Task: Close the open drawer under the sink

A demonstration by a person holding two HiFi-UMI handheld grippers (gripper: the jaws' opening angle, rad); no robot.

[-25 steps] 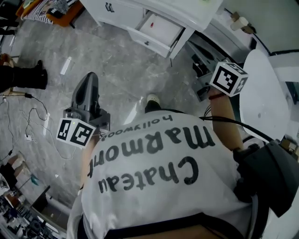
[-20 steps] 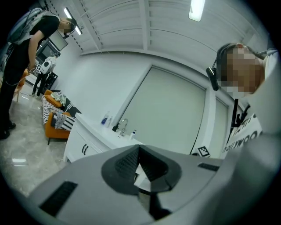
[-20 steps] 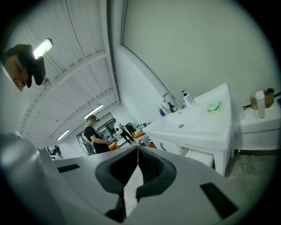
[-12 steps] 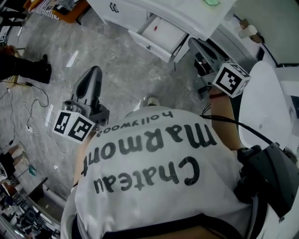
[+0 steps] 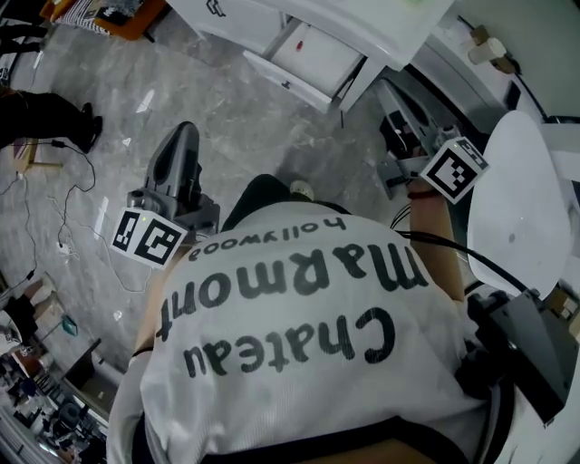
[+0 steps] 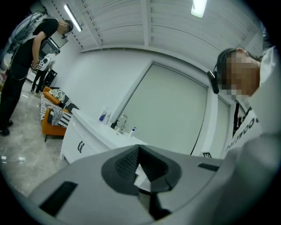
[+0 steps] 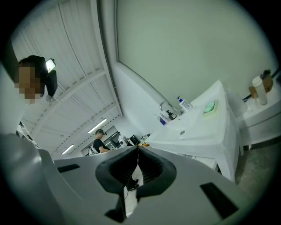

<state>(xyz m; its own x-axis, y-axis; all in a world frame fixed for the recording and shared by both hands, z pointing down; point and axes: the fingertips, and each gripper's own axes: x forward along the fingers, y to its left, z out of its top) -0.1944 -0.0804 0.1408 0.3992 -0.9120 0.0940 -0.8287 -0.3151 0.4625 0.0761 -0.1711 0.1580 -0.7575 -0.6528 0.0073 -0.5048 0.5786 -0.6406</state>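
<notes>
White vanity drawer (image 5: 313, 56), head view: it was shown pulled out below the sink counter (image 5: 362, 20) at the top of the frame, as open as in the two earlier frames. A dark trouser leg (image 5: 258, 195) had come forward beneath it. The left gripper (image 5: 184, 132) and right gripper (image 5: 390, 89) had been carried a little toward the cabinet, but both were kept well apart from the drawer front.

Left gripper view: the jaws were seen pressed together on nothing, levelled at the vanity cabinet (image 6: 79, 147) and faucet (image 6: 122, 123).

Right gripper view: the jaws were likewise met and empty, with the sink counter ahead. The drawer was masked by the gripper's own body.

The approach was judged under way and the closing push not yet begun.
</notes>
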